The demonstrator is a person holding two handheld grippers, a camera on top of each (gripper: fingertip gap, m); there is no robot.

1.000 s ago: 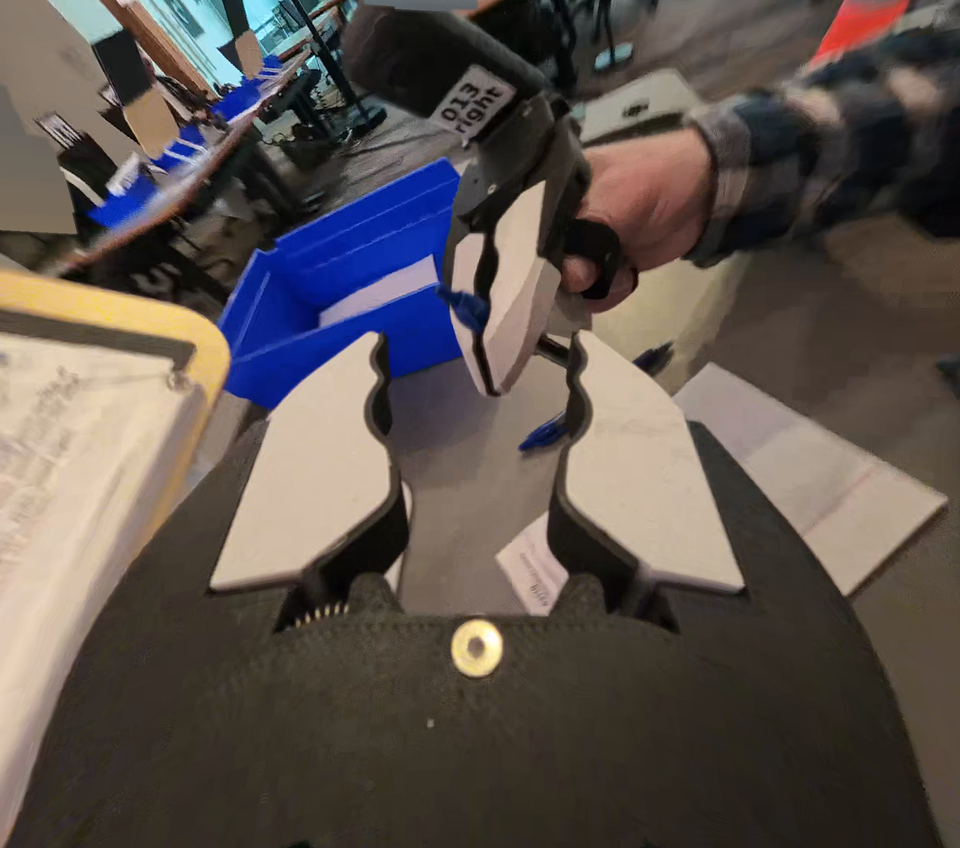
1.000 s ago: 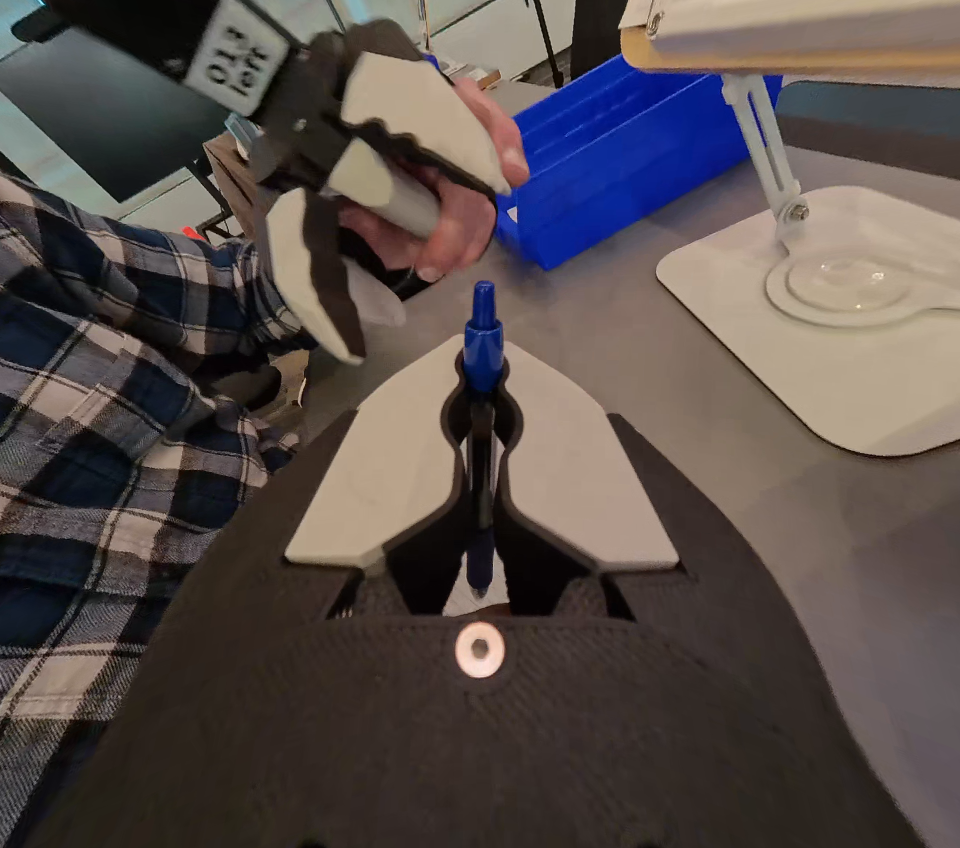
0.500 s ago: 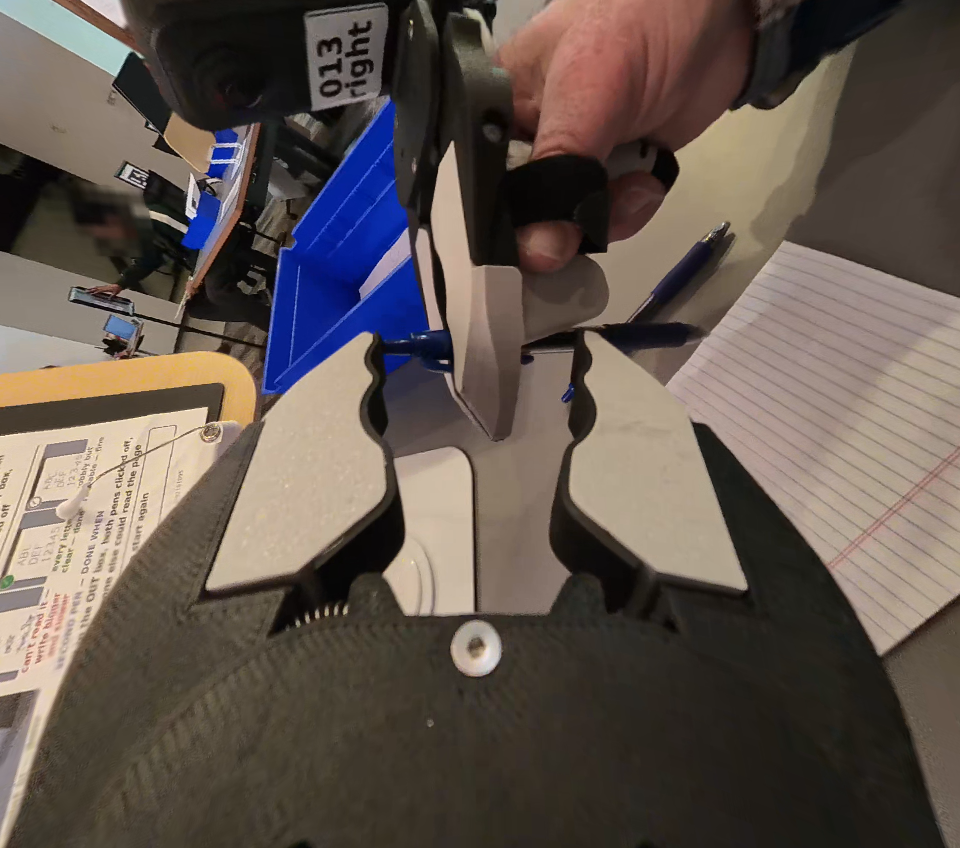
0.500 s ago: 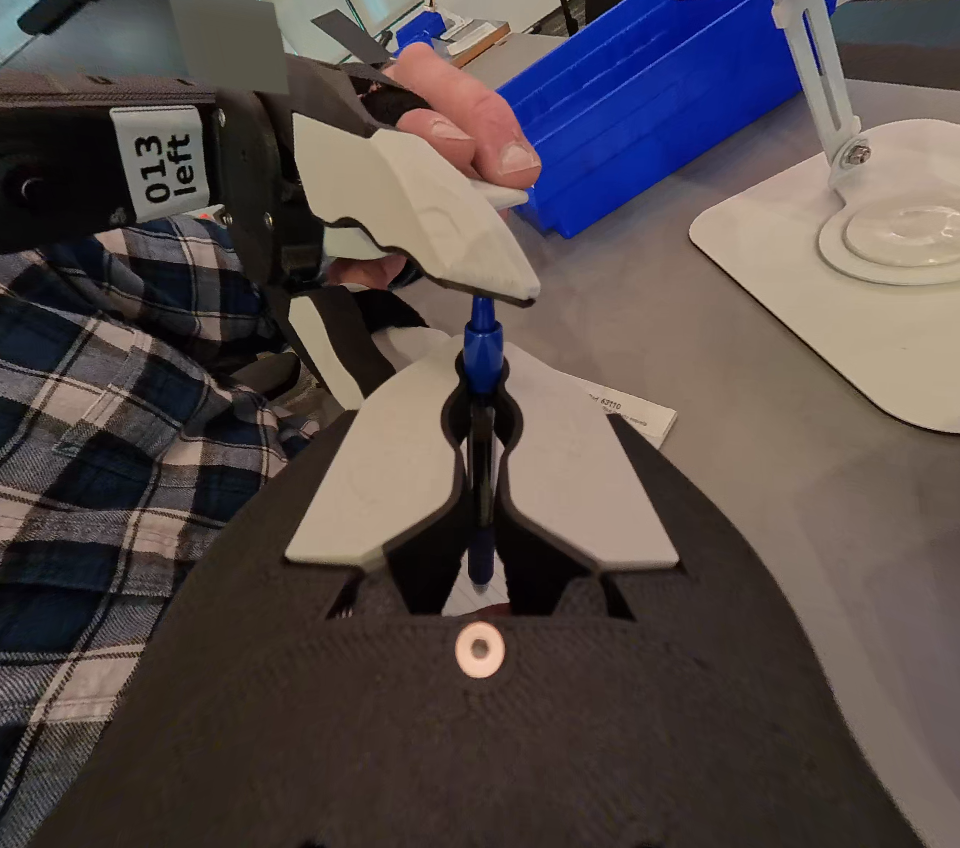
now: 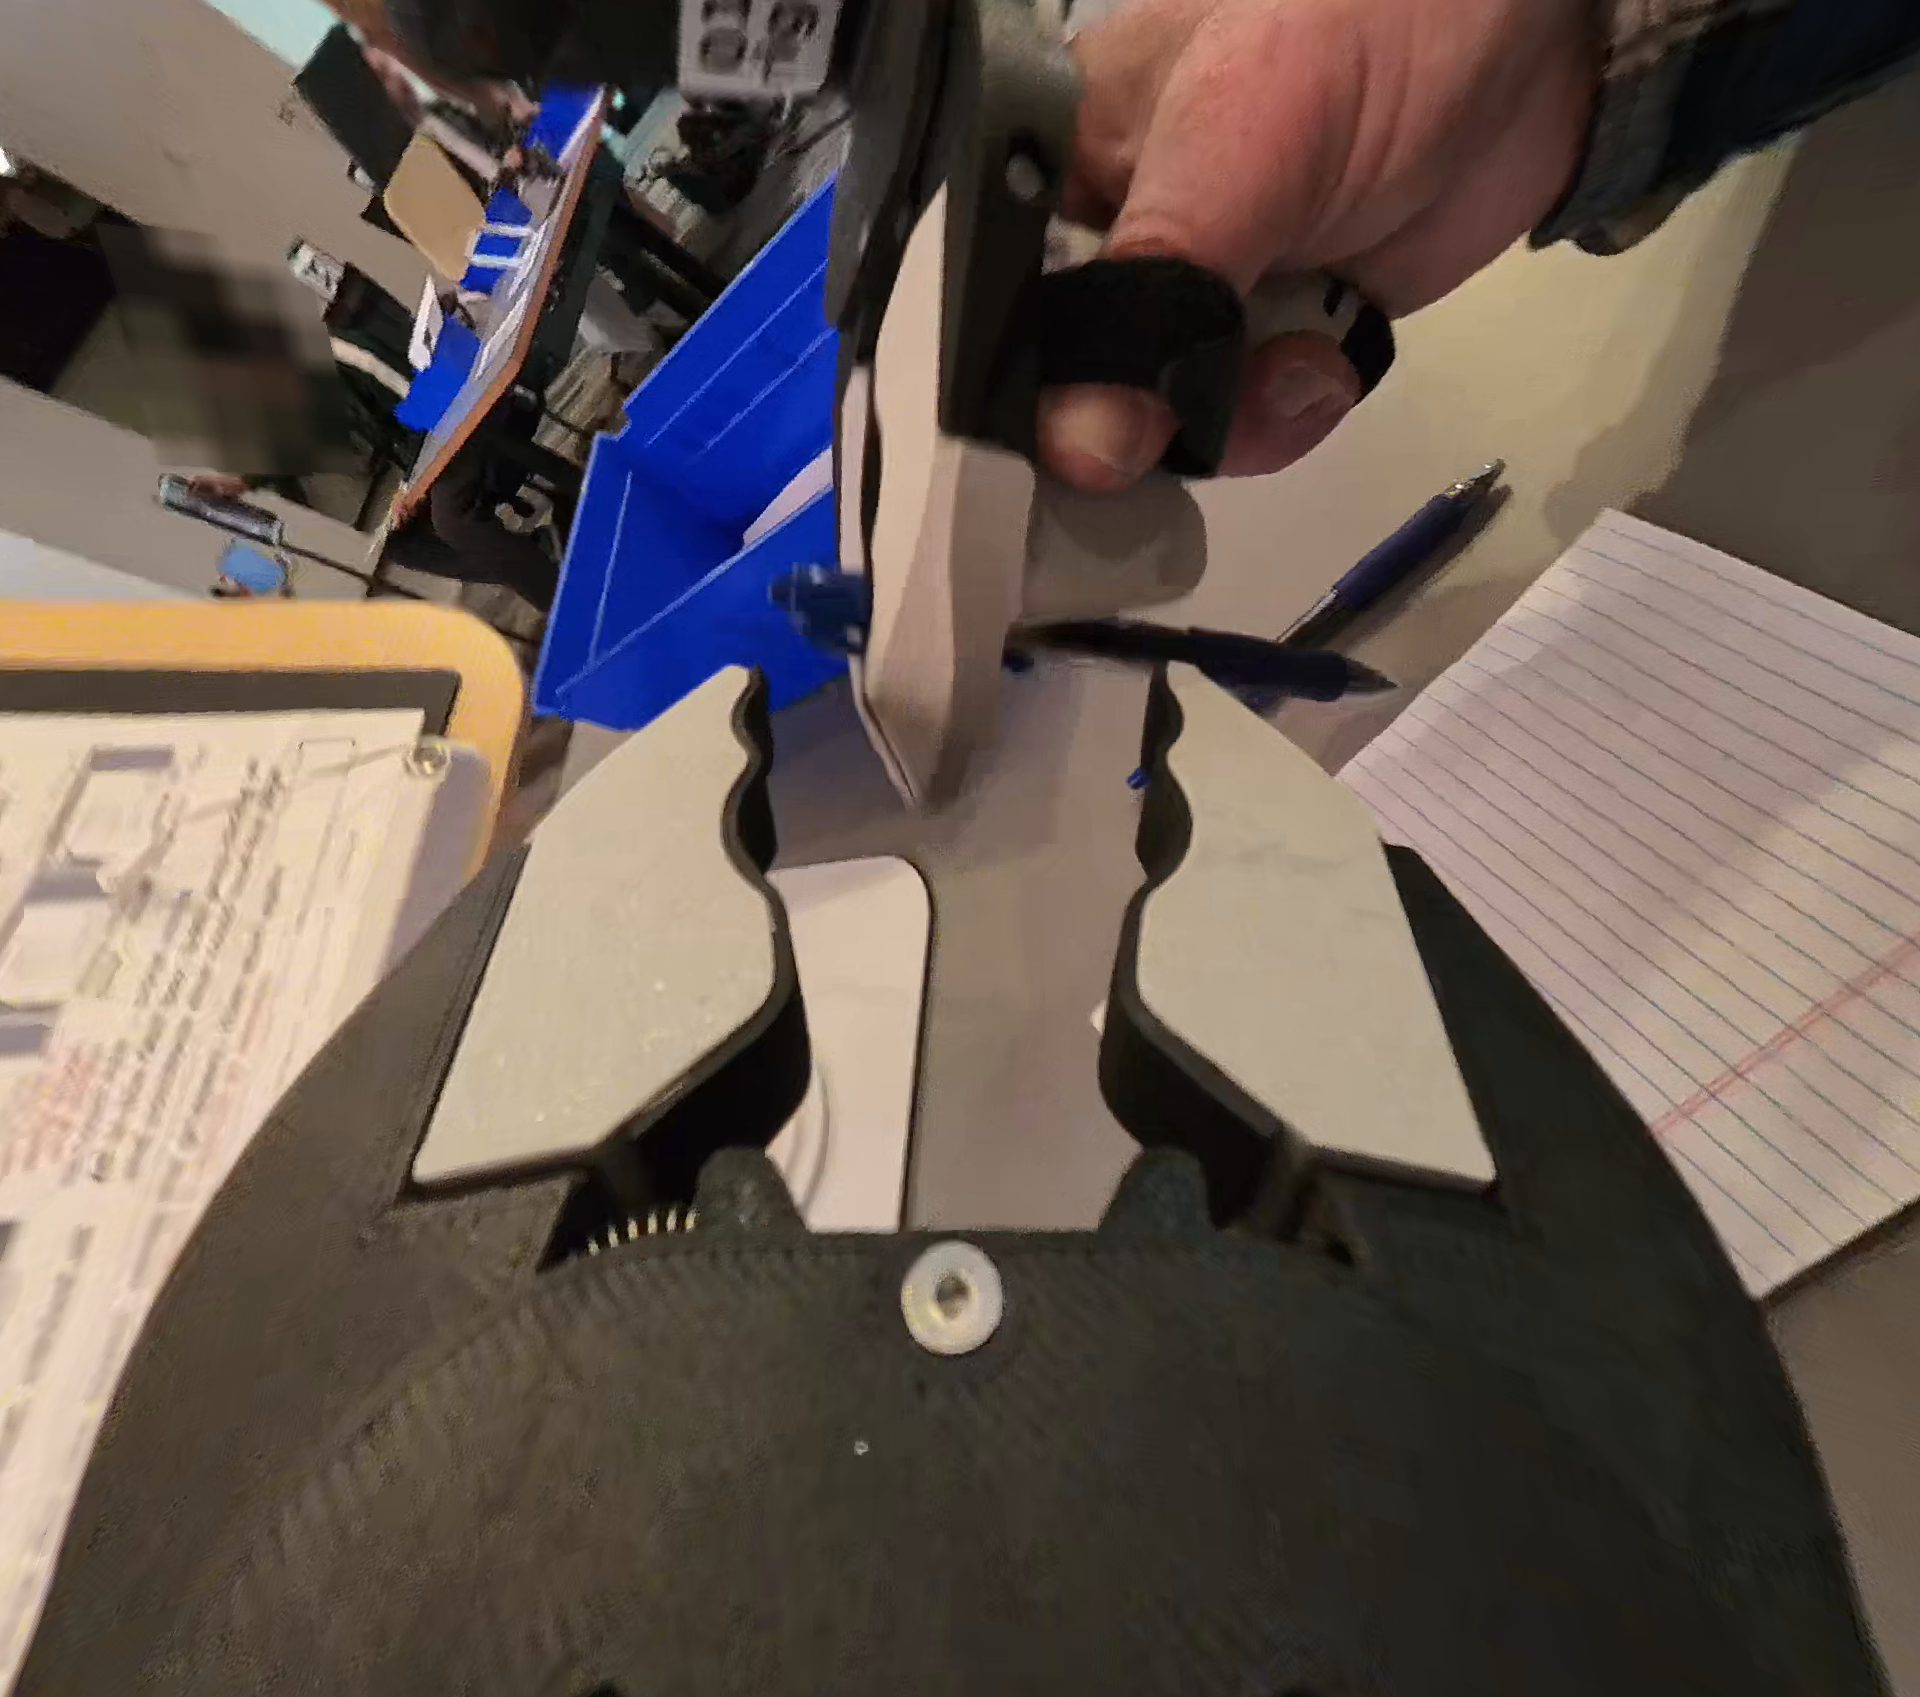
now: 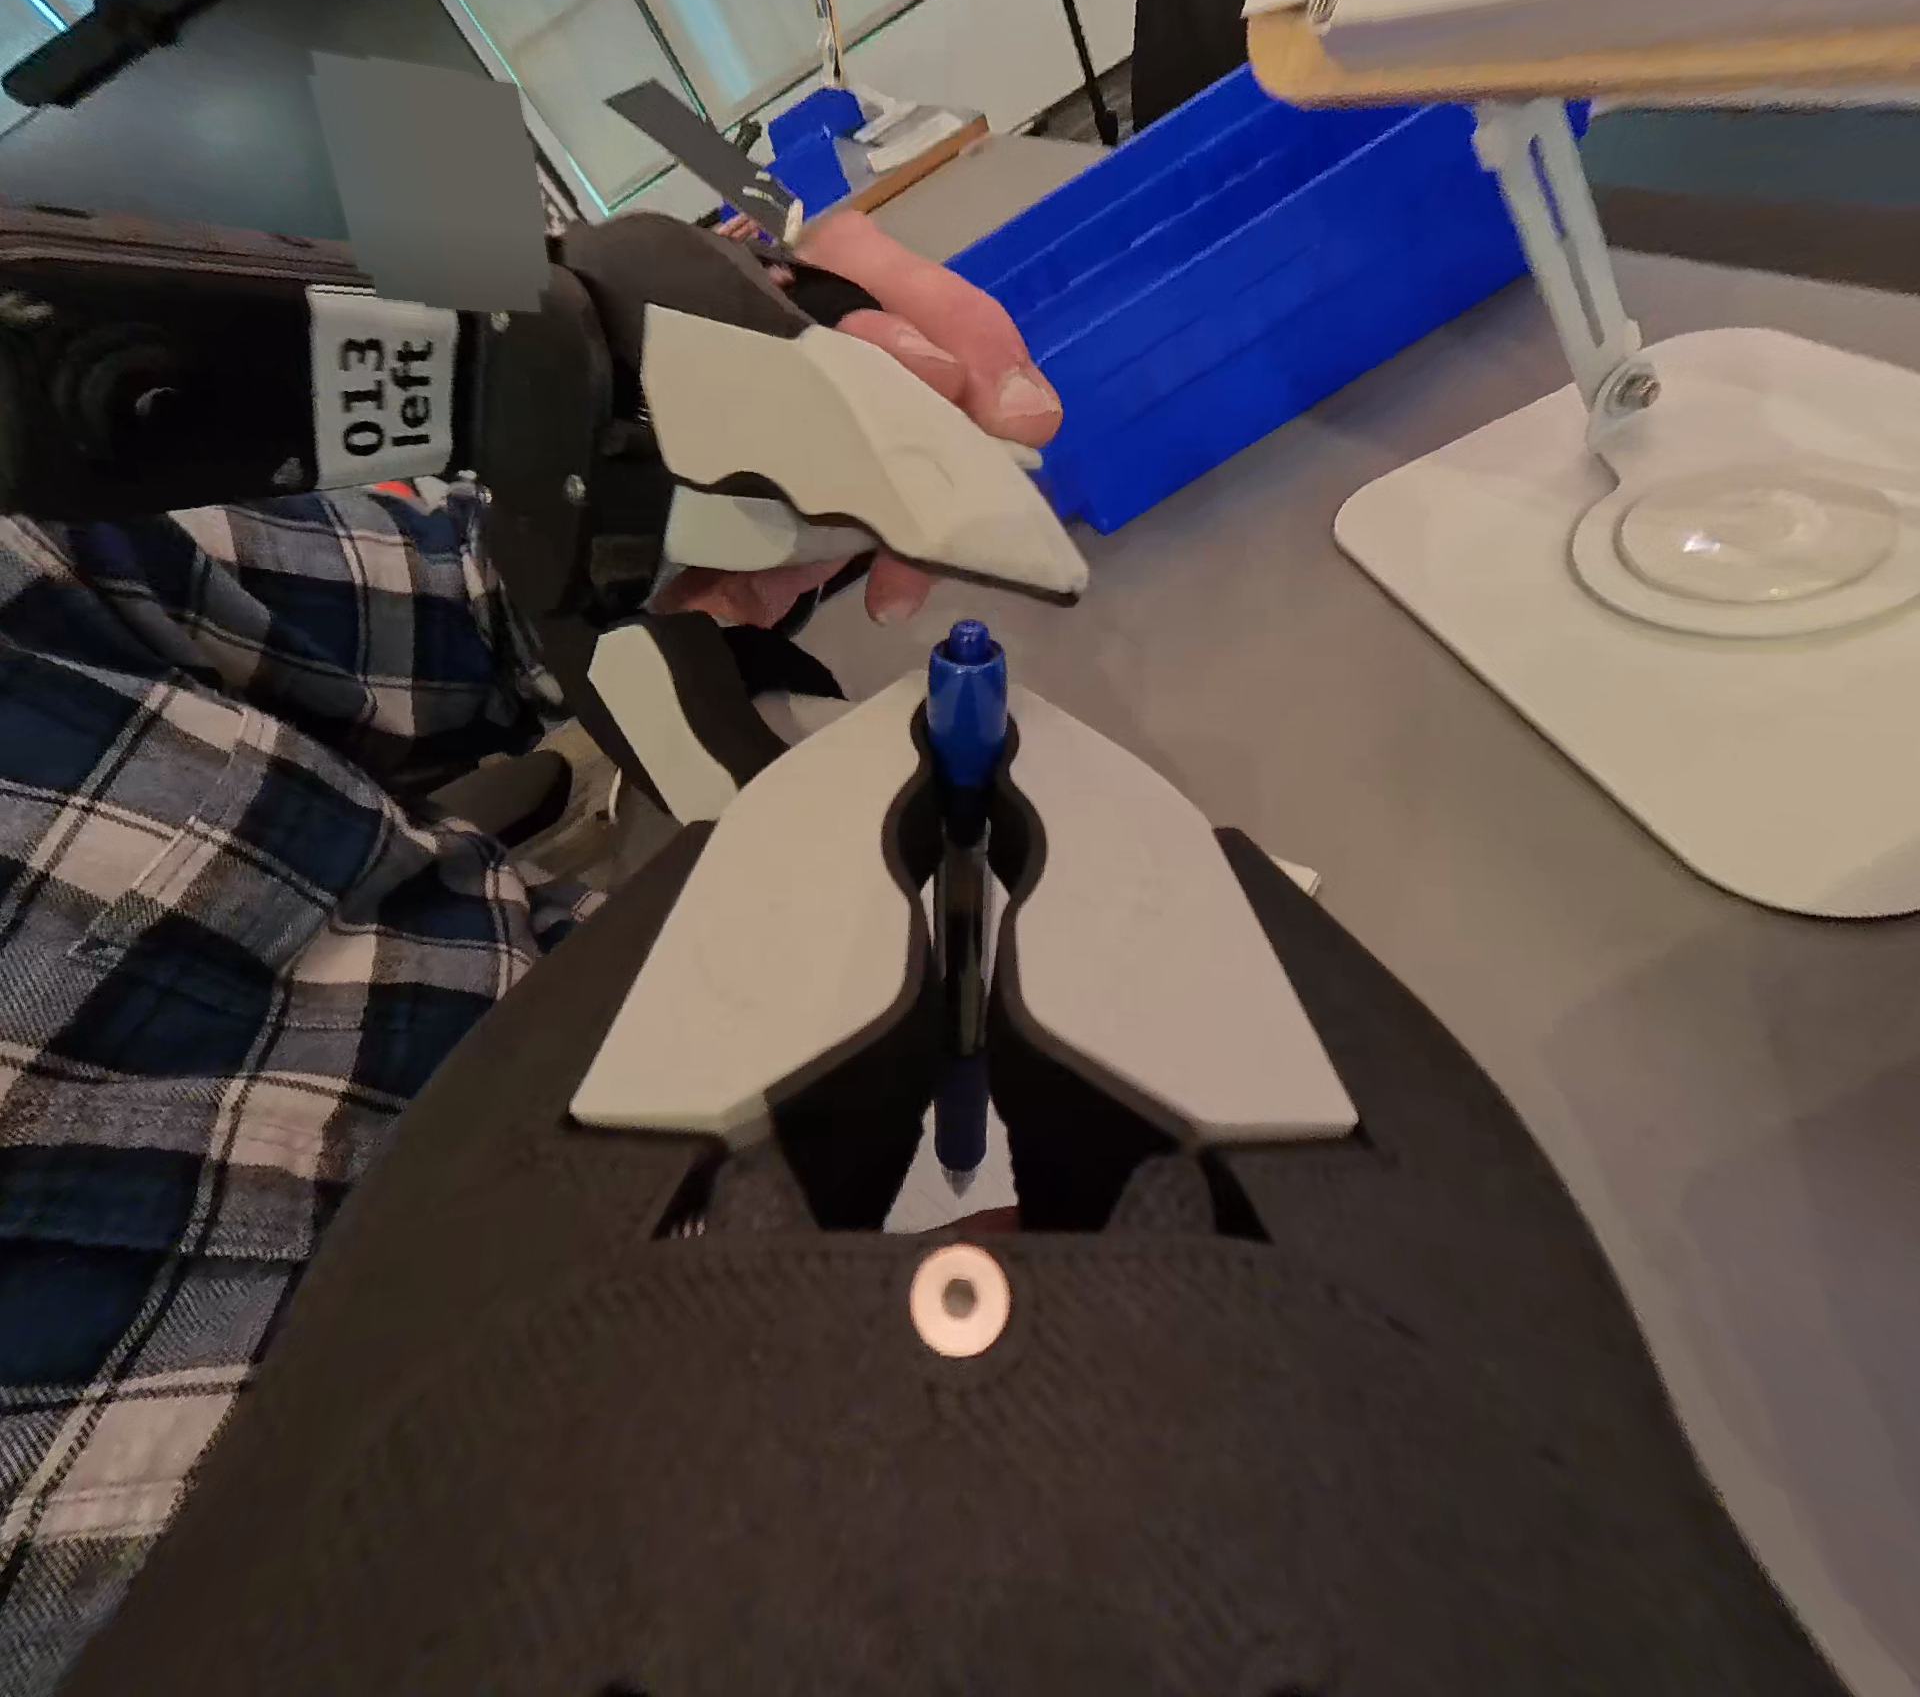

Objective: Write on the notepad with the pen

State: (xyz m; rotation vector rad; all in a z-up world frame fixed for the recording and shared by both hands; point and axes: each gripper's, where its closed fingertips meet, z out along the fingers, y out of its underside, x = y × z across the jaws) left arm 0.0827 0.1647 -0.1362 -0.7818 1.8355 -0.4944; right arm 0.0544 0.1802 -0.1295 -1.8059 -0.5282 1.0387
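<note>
With the blue pen (image 6: 964,816) clamped between the right gripper's (image 6: 961,712) fingers, its clicker end forward, the wide-open, empty left gripper (image 5: 951,702) should press that clicker squarely before moving to the notepad (image 5: 1662,868) on the table (image 6: 1351,764).

pen (image 6: 966,717): blue, clamped lengthwise | notepad (image 5: 1662,868): white, lined, flat on table

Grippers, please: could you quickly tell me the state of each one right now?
Left gripper: open, nothing between its fingers.
Right gripper: closed on the blue pen, fingers pressing its barrel, its tip pointing back toward the camera.
</note>
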